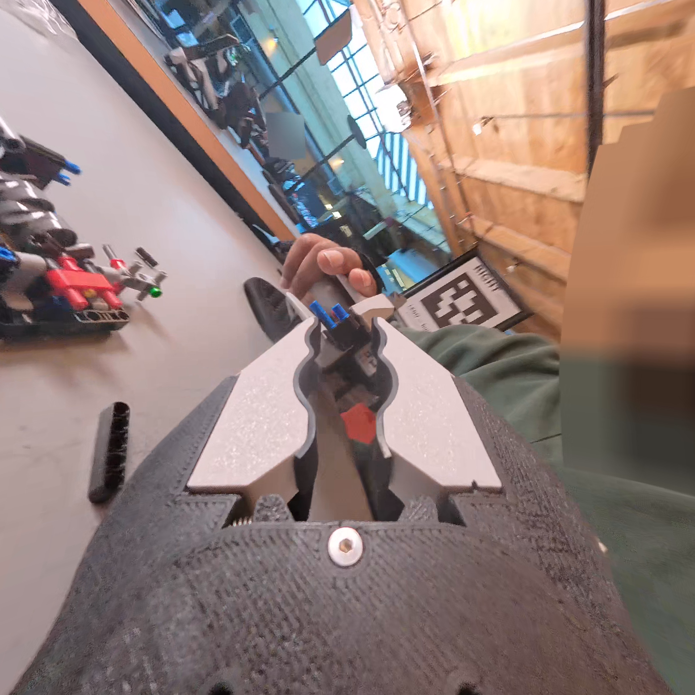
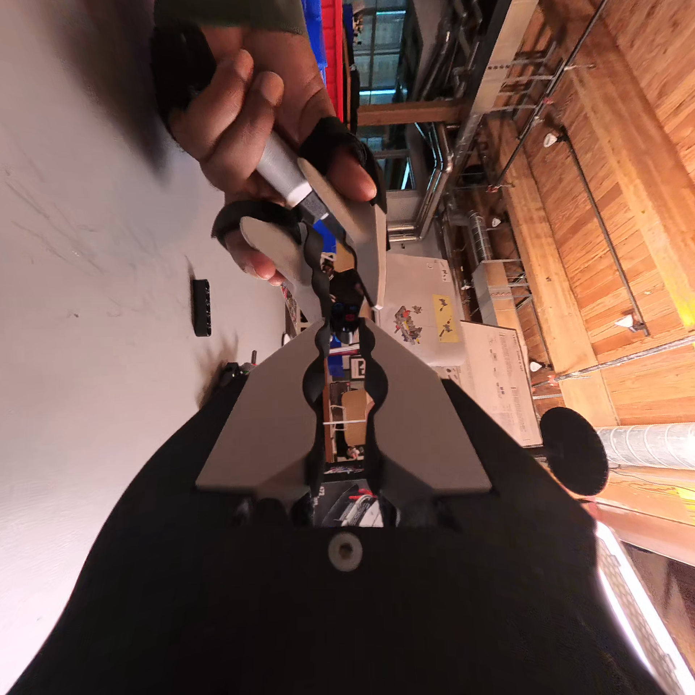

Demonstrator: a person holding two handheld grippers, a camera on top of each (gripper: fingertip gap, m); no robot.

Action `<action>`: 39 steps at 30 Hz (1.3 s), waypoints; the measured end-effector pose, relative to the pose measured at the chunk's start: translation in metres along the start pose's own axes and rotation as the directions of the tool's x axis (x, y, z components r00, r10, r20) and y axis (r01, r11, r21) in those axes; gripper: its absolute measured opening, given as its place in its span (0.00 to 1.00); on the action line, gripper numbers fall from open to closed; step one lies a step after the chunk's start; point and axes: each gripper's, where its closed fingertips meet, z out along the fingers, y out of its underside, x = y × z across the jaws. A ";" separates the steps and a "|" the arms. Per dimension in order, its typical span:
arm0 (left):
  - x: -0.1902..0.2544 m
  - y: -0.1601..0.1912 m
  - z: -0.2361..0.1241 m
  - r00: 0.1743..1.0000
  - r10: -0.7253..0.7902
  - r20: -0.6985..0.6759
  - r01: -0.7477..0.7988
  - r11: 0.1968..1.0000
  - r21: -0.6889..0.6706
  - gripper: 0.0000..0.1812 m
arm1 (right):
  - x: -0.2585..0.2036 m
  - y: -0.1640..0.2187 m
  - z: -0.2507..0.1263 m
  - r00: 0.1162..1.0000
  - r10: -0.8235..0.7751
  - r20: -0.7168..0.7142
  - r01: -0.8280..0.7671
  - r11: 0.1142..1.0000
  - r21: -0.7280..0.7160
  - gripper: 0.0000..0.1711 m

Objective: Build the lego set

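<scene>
A small black lego piece with blue pins (image 1: 336,315) sits between the grey fingers of my left gripper (image 1: 344,327), which is shut on it. My right gripper (image 2: 343,327) faces it head-on and is shut on the same piece (image 2: 344,315), where a blue and a red pin end show. Both are held above the table. In the left wrist view a hand (image 1: 323,267) holds the right gripper; one of its fingers (image 1: 372,306) lies beside the piece. In the right wrist view the left gripper (image 2: 349,301) is held by a hand (image 2: 240,113).
The partly built lego model (image 1: 67,286), black, grey and red, stands on the grey table (image 1: 150,188) at the left. A loose black beam (image 1: 109,451) lies near me and also shows in the right wrist view (image 2: 201,306). An open instruction booklet (image 2: 432,319) lies beyond.
</scene>
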 end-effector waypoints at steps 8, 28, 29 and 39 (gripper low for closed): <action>-0.003 -0.004 -0.002 1.000 -0.003 0.008 0.003 1.000 0.020 0.08 | -0.002 0.001 0.000 0.999 0.049 0.016 -0.049 0.999 0.012 0.11; 0.006 0.024 0.009 0.295 0.945 0.139 -0.879 0.326 -0.350 0.08 | -0.016 -0.008 -0.020 0.089 0.843 0.531 -0.951 0.231 -0.207 0.10; 0.007 0.028 0.010 0.305 0.945 0.119 -0.879 0.328 -0.347 0.08 | -0.017 -0.010 -0.021 0.069 0.835 0.546 -0.953 0.217 -0.211 0.09; -0.024 0.048 -0.005 0.423 0.904 0.063 -0.754 0.389 -0.529 0.13 | -0.055 0.001 -0.026 0.247 0.789 0.562 -0.819 0.480 -0.314 0.03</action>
